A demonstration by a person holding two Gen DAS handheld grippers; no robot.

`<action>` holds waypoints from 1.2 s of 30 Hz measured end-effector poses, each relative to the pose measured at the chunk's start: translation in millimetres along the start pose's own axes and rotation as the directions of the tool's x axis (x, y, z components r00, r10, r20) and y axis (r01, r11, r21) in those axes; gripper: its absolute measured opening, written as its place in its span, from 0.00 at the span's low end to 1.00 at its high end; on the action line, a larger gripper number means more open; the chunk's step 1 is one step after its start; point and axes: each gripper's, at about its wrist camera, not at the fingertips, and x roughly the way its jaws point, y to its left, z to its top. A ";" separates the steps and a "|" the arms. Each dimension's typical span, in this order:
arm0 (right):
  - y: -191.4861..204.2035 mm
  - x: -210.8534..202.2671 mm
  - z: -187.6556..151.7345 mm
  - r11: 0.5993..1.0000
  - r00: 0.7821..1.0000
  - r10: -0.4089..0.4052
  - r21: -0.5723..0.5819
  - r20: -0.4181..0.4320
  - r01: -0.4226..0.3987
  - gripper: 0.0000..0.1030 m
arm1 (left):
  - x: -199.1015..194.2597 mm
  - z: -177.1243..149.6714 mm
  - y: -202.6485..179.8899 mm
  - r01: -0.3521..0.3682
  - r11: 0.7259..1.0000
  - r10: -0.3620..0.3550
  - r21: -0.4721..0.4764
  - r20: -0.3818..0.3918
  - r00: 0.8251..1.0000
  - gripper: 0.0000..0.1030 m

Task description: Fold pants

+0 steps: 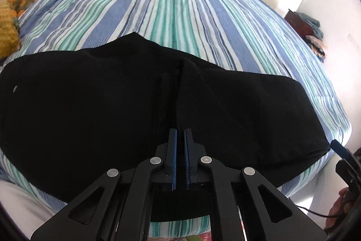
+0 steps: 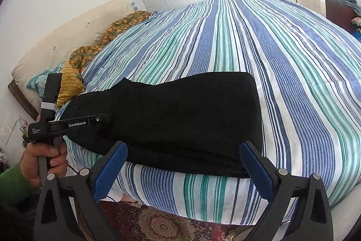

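1. The black pants point(image 2: 180, 119) lie folded into a broad, soft slab on the near edge of the bed point(image 2: 293, 64), one long edge running along the mattress edge.
2. The fabric is matte, dark and thick; a raised ridge of cloth runs up the middle in the left wrist view.
3. Left tongs point(image 1: 179, 134): the blue ribbed pads stand almost together, closed over the pants; whether they pinch that ridge cannot be told.
4. Right tongs point(image 2: 182, 157): spread wide, holding nothing, the blue fingers point(image 2: 110, 171) flanking the near edge of the pants.
5. The bedcover is woven cotton, striped blue, teal and white.
6. A hand point(image 2: 45, 162) in a green sleeve grips the left handle.
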 end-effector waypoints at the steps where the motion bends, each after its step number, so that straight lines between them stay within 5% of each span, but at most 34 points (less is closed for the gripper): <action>1: -1.1 -0.1 -0.1 1.000 1.000 -0.005 0.002 -0.003 0.005 0.96 | -2.9 -4.4 3.6 -0.006 1.000 0.006 -0.014 0.006 1.000 0.03; 7: -2.2 4.5 4.2 1.000 1.000 -0.008 0.014 -0.011 0.008 0.96 | -7.3 -19.8 1.3 -0.018 1.000 0.018 0.001 0.014 1.000 0.03; 11: -18.3 10.3 33.2 0.992 0.995 0.103 0.072 -0.007 -0.102 0.96 | -5.5 -22.3 3.8 -0.005 1.000 0.005 -0.016 0.013 1.000 0.04; 14: -52.3 35.0 51.8 0.923 0.954 0.297 0.267 -0.043 -0.276 0.96 | -6.2 -22.8 4.9 0.004 1.000 -0.004 -0.026 0.016 1.000 0.04; 16: -78.1 69.8 44.1 0.862 0.916 0.375 0.417 -0.139 -0.289 0.96 | -4.1 -22.4 4.1 0.009 1.000 -0.008 -0.023 0.013 1.000 0.04; 18: -92.7 91.4 34.0 0.849 0.902 0.373 0.472 -0.217 -0.238 0.92 | -3.4 -23.4 3.3 0.004 1.000 -0.004 -0.015 0.012 1.000 0.04; 21: -92.1 84.5 54.3 0.850 0.904 0.378 0.462 -0.201 -0.253 0.92 | -3.0 -24.4 3.5 0.004 1.000 -0.004 -0.017 0.009 1.000 0.04; 27: -104.1 87.5 110.9 0.874 0.943 0.307 0.431 -0.131 -0.225 0.95 | -2.2 -24.5 3.4 0.005 1.000 -0.005 -0.018 0.009 1.000 0.04; 31: -127.4 140.6 99.2 0.859 0.911 0.285 0.502 -0.297 -0.105 0.96 | -1.3 -25.3 3.8 0.009 1.000 -0.009 -0.017 0.009 1.000 0.04; 36: -118.2 112.7 103.0 0.880 0.948 0.243 0.458 -0.204 -0.127 0.96 | -1.1 -25.7 5.2 0.012 1.000 -0.012 -0.022 0.009 1.000 0.04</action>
